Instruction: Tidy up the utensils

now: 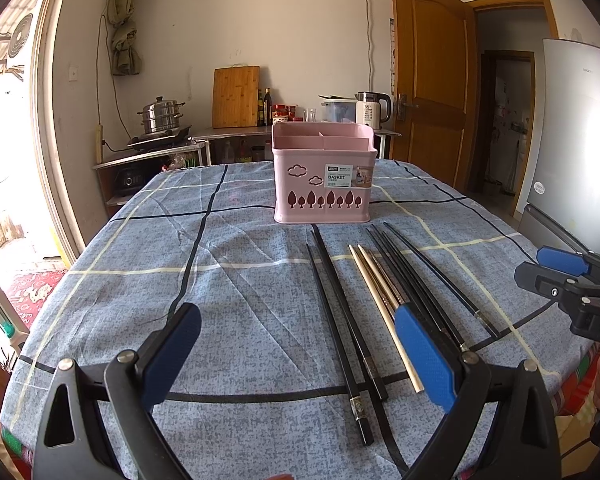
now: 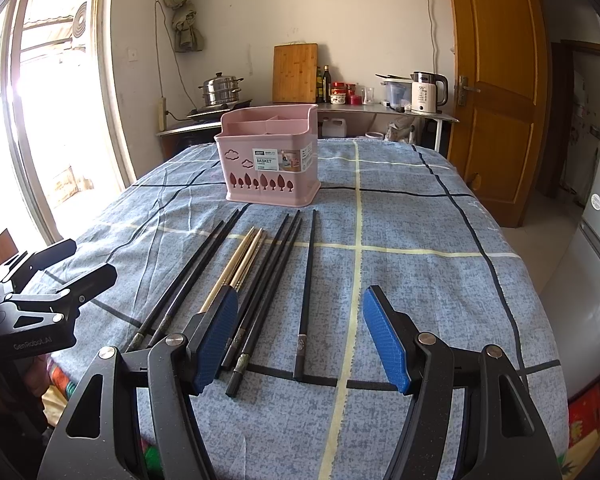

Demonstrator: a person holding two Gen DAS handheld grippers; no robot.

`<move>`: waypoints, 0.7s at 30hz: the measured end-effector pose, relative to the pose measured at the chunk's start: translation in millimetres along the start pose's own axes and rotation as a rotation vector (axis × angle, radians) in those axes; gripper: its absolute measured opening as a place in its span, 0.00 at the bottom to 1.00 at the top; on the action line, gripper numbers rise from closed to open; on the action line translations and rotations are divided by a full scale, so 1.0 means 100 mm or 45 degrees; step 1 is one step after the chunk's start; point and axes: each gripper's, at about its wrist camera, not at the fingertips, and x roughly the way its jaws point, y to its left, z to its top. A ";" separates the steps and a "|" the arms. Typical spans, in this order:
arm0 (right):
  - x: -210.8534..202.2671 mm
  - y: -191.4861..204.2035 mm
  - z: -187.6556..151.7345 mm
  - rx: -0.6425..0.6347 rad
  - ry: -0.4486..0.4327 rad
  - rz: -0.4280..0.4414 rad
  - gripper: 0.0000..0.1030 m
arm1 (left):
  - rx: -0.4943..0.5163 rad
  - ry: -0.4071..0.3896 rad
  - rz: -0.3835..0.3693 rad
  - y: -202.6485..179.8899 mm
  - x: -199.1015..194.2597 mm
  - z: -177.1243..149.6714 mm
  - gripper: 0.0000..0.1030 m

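Note:
A pink utensil basket (image 1: 324, 176) (image 2: 269, 160) with empty compartments stands upright on the table. In front of it lie several black chopsticks (image 1: 342, 320) (image 2: 307, 292) and a pair of light wooden chopsticks (image 1: 382, 312) (image 2: 240, 264), side by side, tips toward the basket. My left gripper (image 1: 296, 344) is open and empty above the near ends of the left chopsticks. My right gripper (image 2: 298, 330) is open and empty above the near end of the rightmost black chopstick. The right gripper also shows at the right edge of the left wrist view (image 1: 556, 272), and the left gripper at the left edge of the right wrist view (image 2: 76, 264).
The table wears a blue plaid cloth (image 1: 240, 280) (image 2: 420, 260). Behind it stands a counter with a steamer pot (image 1: 162, 116), a cutting board (image 1: 236, 96), bottles and a kettle (image 1: 374, 108). A wooden door (image 1: 432, 80) and a fridge (image 1: 580, 140) are at the right.

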 end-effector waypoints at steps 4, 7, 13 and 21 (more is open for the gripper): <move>-0.01 0.00 0.00 0.000 -0.001 -0.001 0.64 | 0.001 -0.003 -0.002 0.00 0.00 0.00 0.96; -0.01 0.00 0.01 0.000 -0.002 0.000 0.64 | 0.004 -0.007 -0.003 -0.01 0.00 0.01 0.96; -0.03 0.00 0.03 -0.003 -0.004 0.001 0.64 | 0.006 -0.010 -0.006 -0.02 -0.01 0.01 0.96; -0.02 0.00 0.03 -0.004 -0.007 0.000 0.64 | 0.007 -0.013 -0.004 -0.02 -0.02 0.02 0.96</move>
